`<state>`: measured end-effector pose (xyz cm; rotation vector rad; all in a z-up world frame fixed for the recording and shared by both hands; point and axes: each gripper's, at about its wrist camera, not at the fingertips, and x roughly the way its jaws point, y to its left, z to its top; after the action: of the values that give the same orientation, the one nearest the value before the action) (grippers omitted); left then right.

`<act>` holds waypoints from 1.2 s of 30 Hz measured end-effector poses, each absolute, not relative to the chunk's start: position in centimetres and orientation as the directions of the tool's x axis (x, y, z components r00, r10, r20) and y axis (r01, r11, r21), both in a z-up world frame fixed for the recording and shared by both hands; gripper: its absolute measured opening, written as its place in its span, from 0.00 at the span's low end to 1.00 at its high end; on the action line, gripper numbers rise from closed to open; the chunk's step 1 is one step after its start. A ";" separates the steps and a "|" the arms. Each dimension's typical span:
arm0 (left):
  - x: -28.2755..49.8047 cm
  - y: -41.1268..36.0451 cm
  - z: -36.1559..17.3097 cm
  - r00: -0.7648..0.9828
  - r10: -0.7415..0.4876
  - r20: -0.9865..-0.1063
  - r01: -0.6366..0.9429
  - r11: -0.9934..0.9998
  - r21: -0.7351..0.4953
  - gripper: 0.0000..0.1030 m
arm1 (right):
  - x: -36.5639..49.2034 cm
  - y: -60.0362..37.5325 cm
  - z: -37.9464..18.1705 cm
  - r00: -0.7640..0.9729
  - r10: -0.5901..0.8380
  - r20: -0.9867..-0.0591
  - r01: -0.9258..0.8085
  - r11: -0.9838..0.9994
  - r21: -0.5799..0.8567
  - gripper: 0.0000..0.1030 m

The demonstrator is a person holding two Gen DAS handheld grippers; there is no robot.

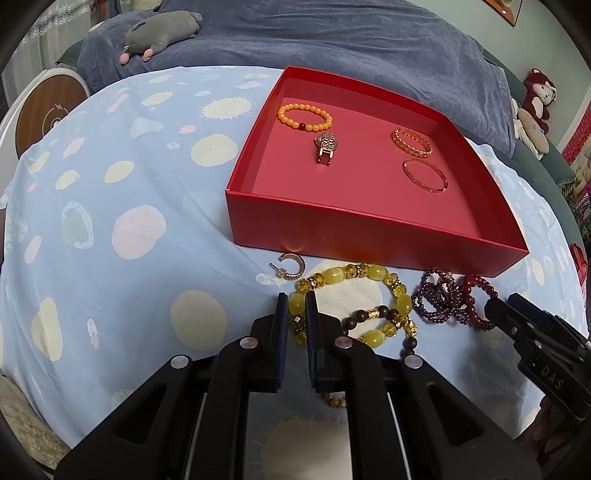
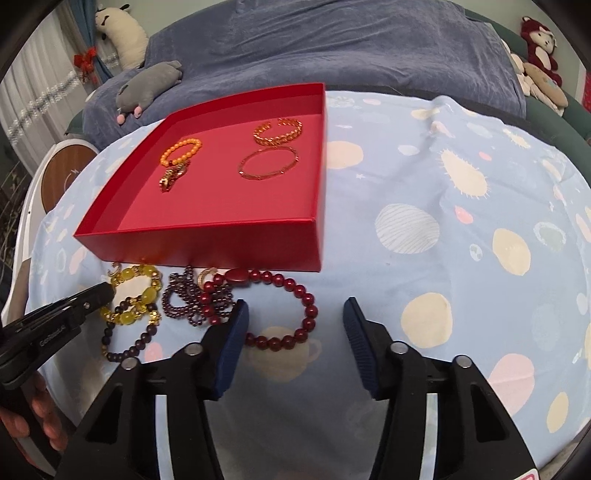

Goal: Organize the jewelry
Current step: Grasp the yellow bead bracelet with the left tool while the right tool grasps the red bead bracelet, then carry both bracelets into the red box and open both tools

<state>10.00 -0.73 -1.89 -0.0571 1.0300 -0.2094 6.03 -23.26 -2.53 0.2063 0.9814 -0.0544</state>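
Note:
A red box (image 1: 369,232) (image 2: 207,240) holds an orange bead bracelet (image 1: 305,117), a watch (image 1: 325,147) and two gold bangles (image 1: 424,173). In front of it on the cloth lie a yellow bead bracelet (image 1: 369,275) (image 2: 144,295), a dark brown bead bracelet (image 1: 369,315), purple beads (image 1: 439,299) (image 2: 184,302), a dark red bead bracelet (image 2: 303,306) and a hoop earring (image 1: 291,266). My left gripper (image 1: 296,302) is shut on a yellow bead of the yellow bracelet. My right gripper (image 2: 294,308) is open over the dark red bracelet, its left finger near the bracelet's left side.
A blue patterned cloth (image 1: 129,221) covers the table. A grey-blue sofa (image 1: 332,33) with plush toys (image 1: 162,31) stands behind. A round wooden-topped stand (image 1: 48,107) is at the left. The cloth to the right of the box (image 2: 443,221) is bare.

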 end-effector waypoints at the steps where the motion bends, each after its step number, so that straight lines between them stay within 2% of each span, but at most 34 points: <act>1: 10.0 -0.7 -1.9 0.497 -0.200 -0.844 0.147 0.978 -0.146 0.09 | 6.2 -23.4 -2.7 0.552 0.049 -0.832 0.141 0.978 0.151 0.42; 6: 10.1 -0.7 -1.9 0.498 -0.206 -0.842 0.146 0.977 -0.152 0.09 | 6.5 -23.2 -3.0 0.554 0.014 -0.832 0.128 0.987 0.102 0.30; 8: 10.2 -0.6 -1.9 0.497 -0.210 -0.842 0.145 0.977 -0.158 0.09 | 6.6 -22.9 -3.0 0.557 -0.001 -0.830 0.117 0.990 0.078 0.21; 9: 10.2 -0.6 -1.9 0.496 -0.212 -0.842 0.144 0.976 -0.161 0.09 | 6.6 -22.8 -3.0 0.558 -0.002 -0.830 0.110 0.991 0.072 0.11; 10: 10.3 -0.6 -1.9 0.494 -0.214 -0.843 0.143 0.976 -0.164 0.09 | 6.6 -22.7 -3.0 0.559 0.001 -0.829 0.103 0.992 0.070 0.08; 13: 10.3 -0.4 -1.8 0.491 -0.223 -0.842 0.143 0.974 -0.174 0.09 | 6.5 -22.4 -2.9 0.558 -0.009 -0.830 0.090 0.995 0.050 0.07; 22: 9.5 -0.5 0.6 0.507 -0.278 -0.816 0.181 0.960 -0.214 0.09 | 5.1 -23.1 -0.1 0.610 0.046 -0.791 0.102 0.985 0.136 0.07; 29: 9.4 -0.3 4.4 0.533 -0.349 -0.771 0.206 0.937 -0.281 0.09 | 4.4 -23.7 3.8 0.671 0.077 -0.738 0.088 0.979 0.182 0.07; 36: 10.1 -0.2 9.2 0.578 -0.376 -0.724 0.257 0.926 -0.275 0.09 | 5.4 -24.1 7.2 0.716 0.103 -0.691 0.065 0.975 0.213 0.07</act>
<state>10.10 -0.24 9.18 -0.1453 0.8802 -0.3718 5.36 -24.12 7.22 0.2290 0.7747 0.0215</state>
